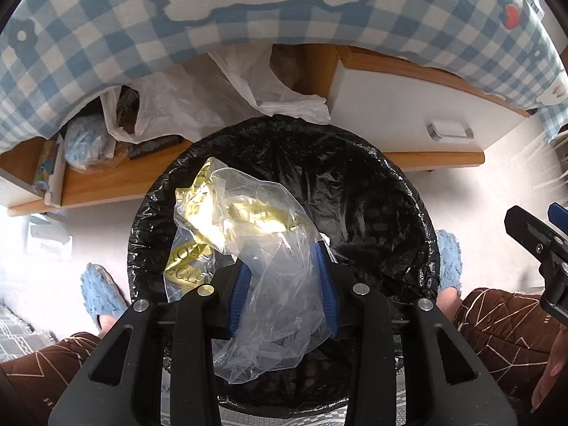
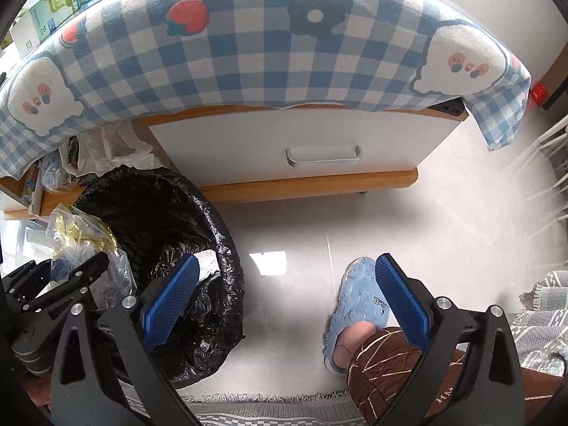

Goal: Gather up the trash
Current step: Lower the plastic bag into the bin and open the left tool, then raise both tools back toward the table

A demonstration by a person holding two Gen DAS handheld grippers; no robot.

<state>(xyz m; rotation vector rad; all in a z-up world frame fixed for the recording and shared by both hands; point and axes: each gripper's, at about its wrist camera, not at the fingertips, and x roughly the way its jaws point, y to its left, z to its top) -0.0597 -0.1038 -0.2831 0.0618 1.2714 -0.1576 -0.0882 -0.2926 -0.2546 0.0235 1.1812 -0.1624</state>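
Checked blue-and-white cloth (image 2: 248,64) drapes the desk (image 2: 301,181) above a black-lined bin (image 1: 355,177). Over the bin's mouth, the left gripper (image 1: 284,266) has its jaws pinching a crumpled clear plastic bag (image 1: 280,284) with gold wrapper inside. The right gripper (image 2: 284,291) hangs beside the bin, jaws spread, empty.

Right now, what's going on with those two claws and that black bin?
A seated person in blue slippers is collecting trash with a handheld claw in each hand. The left claw has a crumpled clear plastic bag, with gold wrapping inside, between its blue fingers, right over the bin lined with a black bag. Whether the fingers press it is unclear. The right claw is open and empty, off to the bin's side above the floor.
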